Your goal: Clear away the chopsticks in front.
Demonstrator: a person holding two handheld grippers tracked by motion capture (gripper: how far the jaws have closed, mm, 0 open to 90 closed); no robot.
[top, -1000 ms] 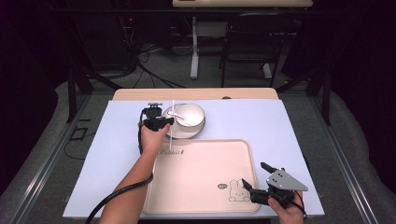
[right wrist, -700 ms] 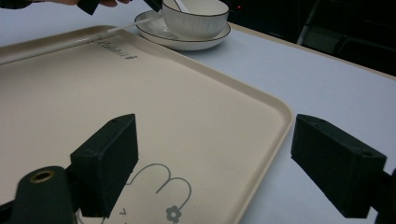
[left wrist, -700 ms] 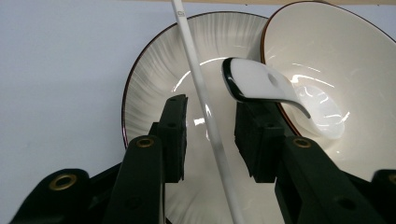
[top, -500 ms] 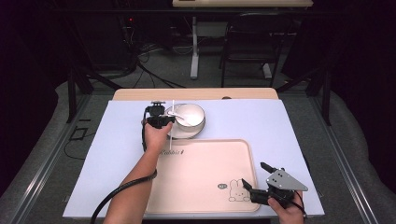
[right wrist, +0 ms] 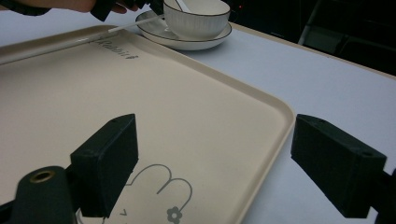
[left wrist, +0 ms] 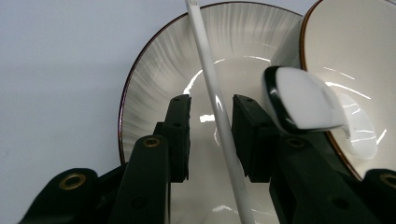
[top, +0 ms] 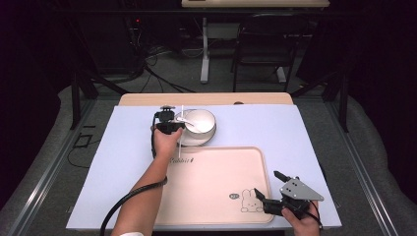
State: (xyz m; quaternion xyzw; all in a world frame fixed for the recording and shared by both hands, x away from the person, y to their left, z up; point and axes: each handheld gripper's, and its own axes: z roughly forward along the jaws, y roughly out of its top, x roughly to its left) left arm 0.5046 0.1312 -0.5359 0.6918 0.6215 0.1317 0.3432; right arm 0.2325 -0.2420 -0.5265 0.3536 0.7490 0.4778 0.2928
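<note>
— What's changed since a moment ago?

— Only the left tool [top: 169, 127]. It has crept a touch farther toward twelve o'clock and now sits right at the nine o'clock edge of the saucer [top: 183, 138]. The right tool [top: 275, 191] hasn't budged; it stays down at the five o'clock corner of the tray [top: 216, 191].

— What's the left one doing there?

— Its jaws stand on either side of a thin white stick [left wrist: 219, 121], a chopstick by the look of it, which runs over the saucer [left wrist: 159, 84]. There is a sliver of space on each side, so I cannot tell whether they are pinching it or just about to.

— And the bowl?

— The white bowl [top: 199, 123] sits on that saucer, toward twelve o'clock on the lavender tabletop [top: 305, 137], just beyond the tray's far edge. A white spoon [left wrist: 308, 105] leans in it, handle poking out over the rim toward the left tool. In the left gripper view the bowl [left wrist: 355, 65] is at three o'clock of the jaws.

— The right tool?

— Spread wide, nothing between the jaws. It hovers over the tray [right wrist: 140, 102] by the printed rabbit [top: 252, 201], with the tray's rim passing between the two jaws. In the right gripper view the bowl [right wrist: 198, 18] and the stick [right wrist: 135, 23] are well away at twelve o'clock.
</note>
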